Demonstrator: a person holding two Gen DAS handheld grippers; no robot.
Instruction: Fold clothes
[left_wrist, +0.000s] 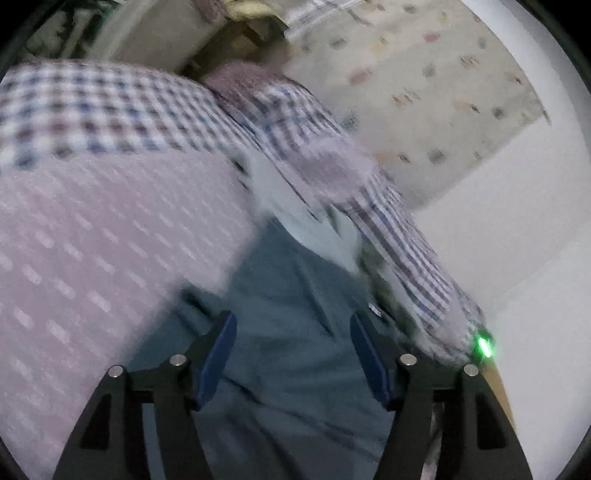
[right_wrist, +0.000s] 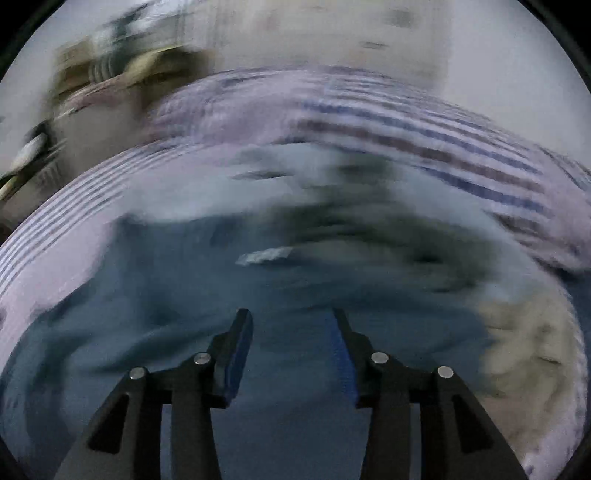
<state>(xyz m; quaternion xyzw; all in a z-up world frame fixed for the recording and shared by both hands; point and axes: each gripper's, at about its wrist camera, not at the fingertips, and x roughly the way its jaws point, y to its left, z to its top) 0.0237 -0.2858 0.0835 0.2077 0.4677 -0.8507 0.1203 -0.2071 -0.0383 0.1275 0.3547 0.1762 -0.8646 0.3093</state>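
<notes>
Surface: you are working over a pinkish bedspread (left_wrist: 74, 258) with a pale woven pattern; a white wall (left_wrist: 517, 221) stands behind, and a cream sheet with small prints (left_wrist: 424, 92) hangs or lies beyond.
Left gripper (left_wrist: 293, 328): your jaws stand spread apart, nothing between them, poised over the blue-grey garment (left_wrist: 295, 332).
Right gripper (right_wrist: 293, 325): your jaws are likewise spread and empty, above the same blue-grey cloth (right_wrist: 184, 295).
Blue-grey garment: it lies crumpled on the bedspread, directly under both claws; a small white label (right_wrist: 264, 255) shows on it.
Checked shirt (left_wrist: 129, 110): it lies just beyond the blue-grey garment, partly overlapping its far edge.
Cream fabric (right_wrist: 528, 350): bunched to the right of your right claw.
Sharpness: both views are blurred, the right one heavily.
</notes>
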